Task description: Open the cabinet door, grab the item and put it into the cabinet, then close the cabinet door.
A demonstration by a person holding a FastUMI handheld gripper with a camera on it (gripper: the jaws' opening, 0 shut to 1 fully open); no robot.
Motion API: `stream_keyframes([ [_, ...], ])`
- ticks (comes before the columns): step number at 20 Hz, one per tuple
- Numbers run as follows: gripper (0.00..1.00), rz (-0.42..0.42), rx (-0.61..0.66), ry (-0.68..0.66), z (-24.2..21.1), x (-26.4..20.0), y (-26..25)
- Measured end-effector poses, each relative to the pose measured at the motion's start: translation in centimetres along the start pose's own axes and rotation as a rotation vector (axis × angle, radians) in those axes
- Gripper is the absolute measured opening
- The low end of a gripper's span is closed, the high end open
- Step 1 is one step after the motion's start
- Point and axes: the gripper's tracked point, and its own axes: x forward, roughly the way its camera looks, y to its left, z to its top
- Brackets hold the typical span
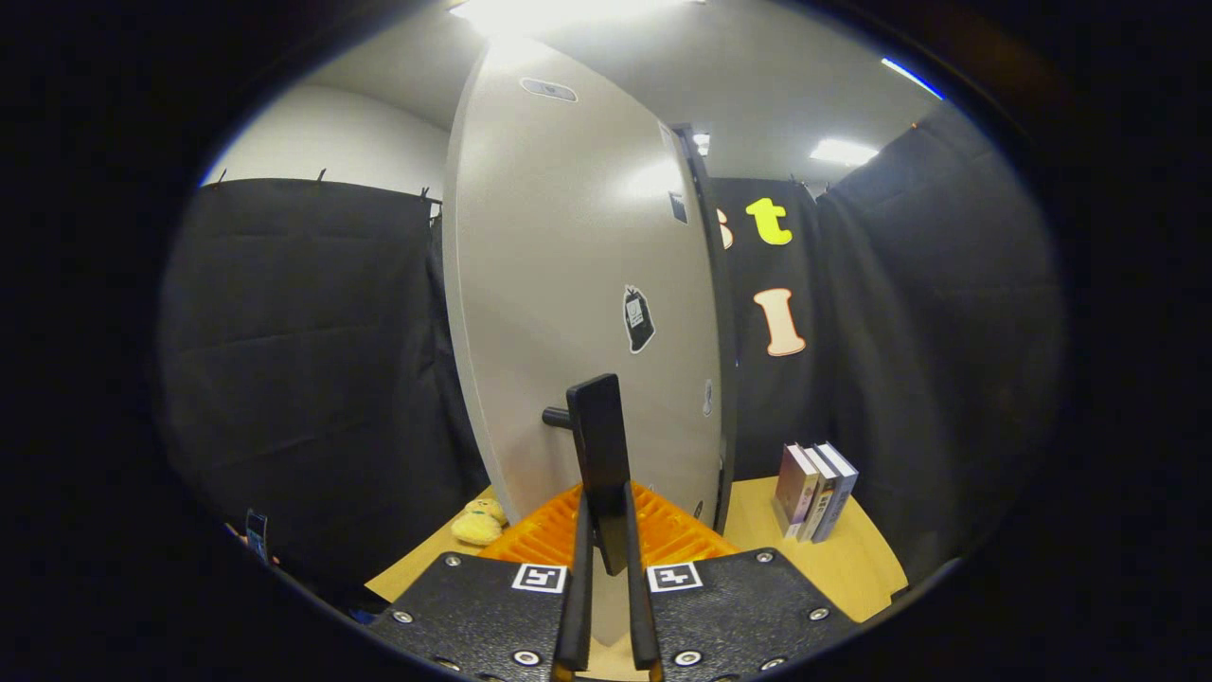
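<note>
The cabinet door is a tall pale panel standing right in front of me, with a dark strip down its right edge. Its black bar handle stands upright off the panel on a short peg. My gripper is shut on the lower part of this handle, a ribbed finger pad pressing on each side. A yellow plush toy lies on the wooden table, left of the fingers by the door's lower left corner. Whether the door stands ajar I cannot tell.
Three books stand upright on the table to the right of the cabinet, beyond the fingers. Black cloth walls close in the booth on both sides. A dark sticker sits on the door above the handle.
</note>
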Motion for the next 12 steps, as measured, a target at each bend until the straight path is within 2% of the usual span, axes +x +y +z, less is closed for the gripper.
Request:
stream_keyframes([
  [6,0.15,-0.170,0.007,-0.019,0.1,-1.7,-3.9],
  [9,0.15,-0.320,-0.064,-0.033,0.2,-2.3,-7.1],
  [11,0.09,-0.431,-0.113,-0.044,0.5,-3.5,-9.6],
  [12,0.10,-0.487,-0.128,-0.049,0.6,-4.2,-10.8],
])
